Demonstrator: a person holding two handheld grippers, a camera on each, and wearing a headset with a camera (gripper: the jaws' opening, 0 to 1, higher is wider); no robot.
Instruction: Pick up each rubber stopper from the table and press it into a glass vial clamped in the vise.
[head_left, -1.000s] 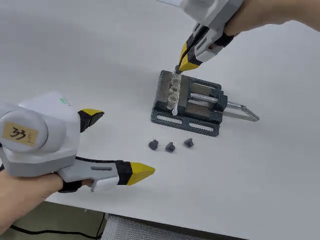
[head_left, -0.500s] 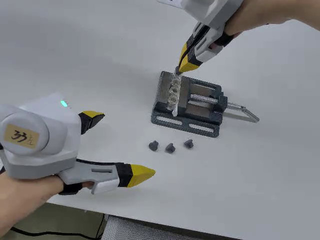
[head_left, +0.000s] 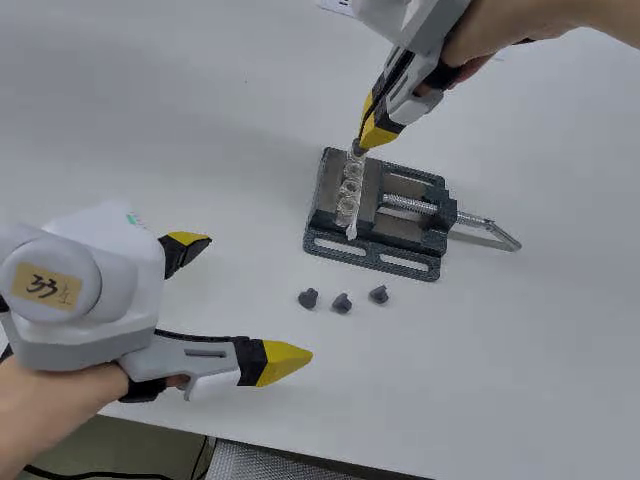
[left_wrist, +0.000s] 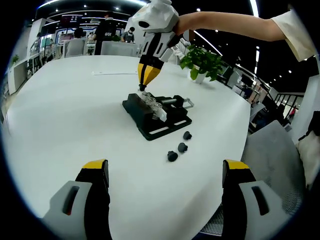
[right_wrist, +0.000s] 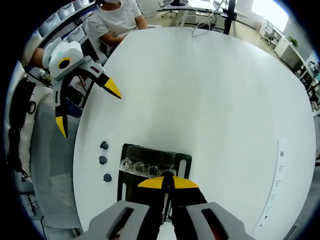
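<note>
A dark vise (head_left: 400, 228) on the white table clamps a row of clear glass vials (head_left: 349, 188). My right gripper (head_left: 361, 143) points down at the vial farthest from me, shut on a dark rubber stopper (head_left: 355, 151) at that vial's mouth. In the right gripper view the shut tips (right_wrist: 165, 182) hang right over the vials (right_wrist: 140, 168). Three loose stoppers (head_left: 342, 302) lie in a row in front of the vise. My left gripper (head_left: 244, 300) stands open low at the near left, well apart from the stoppers (left_wrist: 182, 147) and the vise (left_wrist: 170, 124).
The vise's screw handle (head_left: 492, 232) sticks out to the right. The table's near edge (head_left: 420, 462) runs just below the left gripper. A potted plant (left_wrist: 202, 62) stands at the table's far side. A seated person (right_wrist: 117, 20) is beyond the table.
The head camera has shifted a little. The right gripper stays at the far vial with the stopper, and the left gripper keeps its place, open.
</note>
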